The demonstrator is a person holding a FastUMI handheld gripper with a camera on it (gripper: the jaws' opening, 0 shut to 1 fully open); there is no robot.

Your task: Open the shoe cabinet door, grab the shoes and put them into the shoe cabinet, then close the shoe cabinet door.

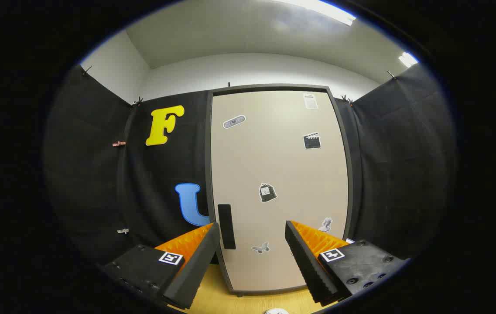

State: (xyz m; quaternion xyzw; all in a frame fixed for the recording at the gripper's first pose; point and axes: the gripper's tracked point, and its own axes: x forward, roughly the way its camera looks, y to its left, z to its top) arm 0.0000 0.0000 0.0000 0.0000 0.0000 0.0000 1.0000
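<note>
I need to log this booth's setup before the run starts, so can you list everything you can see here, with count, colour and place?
shoe cabinet door: one, beige with a dark frame, shut, straight ahead beyond the fingers.
door handle: one, black, upright bar near the door's left edge, just beyond the left finger.
stickers: about seven, mostly black, white and grey, scattered over the door.
floor: wood-coloured, below the cabinet.
white object: one, partly seen on the floor between the fingers; cannot tell what it is.
gripper: one, fingers open, holding nothing, pointed at the door.
</note>
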